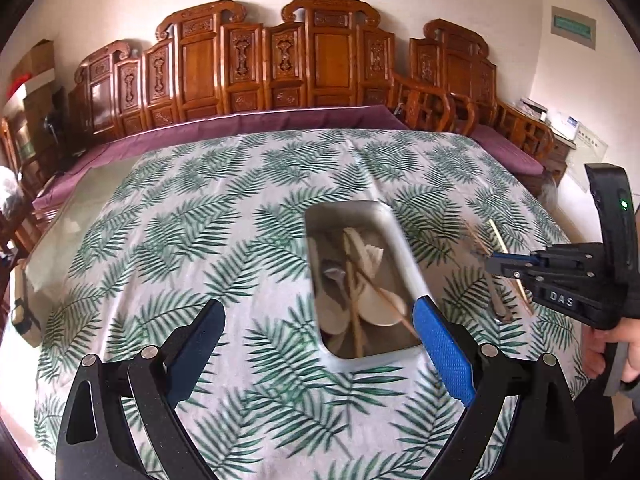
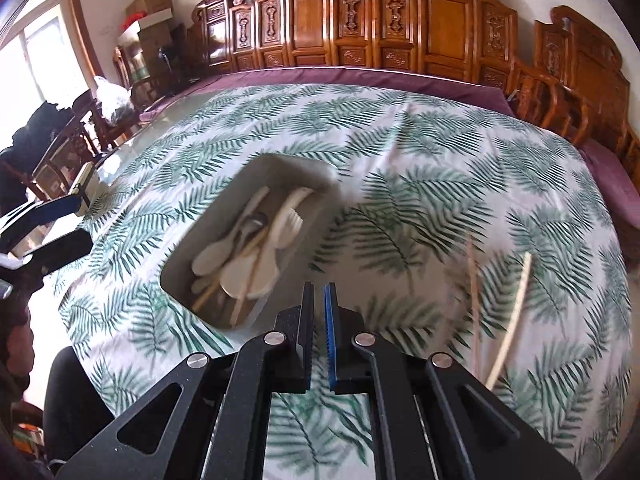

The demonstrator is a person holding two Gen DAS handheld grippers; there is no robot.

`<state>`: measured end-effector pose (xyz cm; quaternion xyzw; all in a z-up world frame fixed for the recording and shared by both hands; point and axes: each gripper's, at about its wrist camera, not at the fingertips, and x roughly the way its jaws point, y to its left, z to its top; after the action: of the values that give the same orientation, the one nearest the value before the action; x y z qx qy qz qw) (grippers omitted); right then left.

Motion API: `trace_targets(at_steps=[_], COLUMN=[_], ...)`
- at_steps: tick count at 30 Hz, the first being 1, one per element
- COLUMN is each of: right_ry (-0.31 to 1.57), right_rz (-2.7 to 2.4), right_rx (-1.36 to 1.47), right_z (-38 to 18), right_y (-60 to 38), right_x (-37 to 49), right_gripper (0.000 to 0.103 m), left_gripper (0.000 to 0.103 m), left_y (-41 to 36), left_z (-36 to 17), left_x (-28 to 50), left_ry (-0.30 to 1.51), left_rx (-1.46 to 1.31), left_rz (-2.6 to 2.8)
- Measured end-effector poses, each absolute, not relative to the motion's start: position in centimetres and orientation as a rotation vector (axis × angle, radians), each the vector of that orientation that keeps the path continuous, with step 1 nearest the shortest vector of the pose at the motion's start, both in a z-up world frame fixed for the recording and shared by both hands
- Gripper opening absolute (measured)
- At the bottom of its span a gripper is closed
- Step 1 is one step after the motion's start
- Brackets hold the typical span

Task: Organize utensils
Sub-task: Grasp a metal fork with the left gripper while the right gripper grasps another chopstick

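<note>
Metal tray (image 1: 404, 264) mid-table, holds spoons, chopsticks. Loose chopsticks (image 2: 508, 320) on cloth to its right. My left gripper (image 1: 316, 320) spread wide, empty; right gripper (image 2: 318, 312) fingers nearly together, empty. Risk: thin sticks roll or slip on grab.

A soft matt cloth (image 1: 192, 240) printed with green fern leaves covers the tabletop, where a dull brushed-metal tray (image 1: 396, 240) holds pale matt wooden utensils (image 1: 368, 292). The left hand-held gripper (image 1: 316, 316) is matt black plastic with a rough, stippled blue pad (image 1: 444, 356) at 4 o'clock. Glossy carved wooden panels (image 2: 400, 28) stand at 12 o'clock.
</note>
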<state>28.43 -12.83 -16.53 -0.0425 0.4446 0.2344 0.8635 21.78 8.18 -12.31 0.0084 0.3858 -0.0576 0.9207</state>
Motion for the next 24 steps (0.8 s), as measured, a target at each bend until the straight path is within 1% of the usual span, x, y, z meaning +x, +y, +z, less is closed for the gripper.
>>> trace_targets(at_steps=[3,5,16,22,23,24], right_ry=[0.935,0.942,0.997,1.016,1.019,1.021], right_rz=[0.466,0.45,0.345,0.333,0.333,0.336], right_rx=[-0.089,-0.079,-0.057,-0.072,-0.078,-0.084], right_z=[-16.8,-17.2,-20.3,-21.5,-21.7,-21.9], right_y=[-15.0,-16.4,-23.3,-24.7,-24.8,-24.8], right_x=[27.3,26.7,25.8,26.9,27.3,27.7], right_gripper=[0.007,0.007,0.007,0.007,0.007,0.012], left_gripper=[0.092,0.095,0.095,0.095,0.095,0.095], left_y=[6.6,5.5,-0.3,-3.0,-3.2,-3.6], left_z=[-12.6,-12.7,-14.8,-16.0,-16.1,-16.3], left_x=[21.9,22.0,22.7,23.5,23.7,23.8], left_ry=[0.796,0.8,0.872,0.908,0.914,0.919], left_rx=[0.017,0.023,0.061,0.069,0.069,0.069], left_rz=[-0.158,-0.179,-0.275,-0.324,-0.328,-0.332])
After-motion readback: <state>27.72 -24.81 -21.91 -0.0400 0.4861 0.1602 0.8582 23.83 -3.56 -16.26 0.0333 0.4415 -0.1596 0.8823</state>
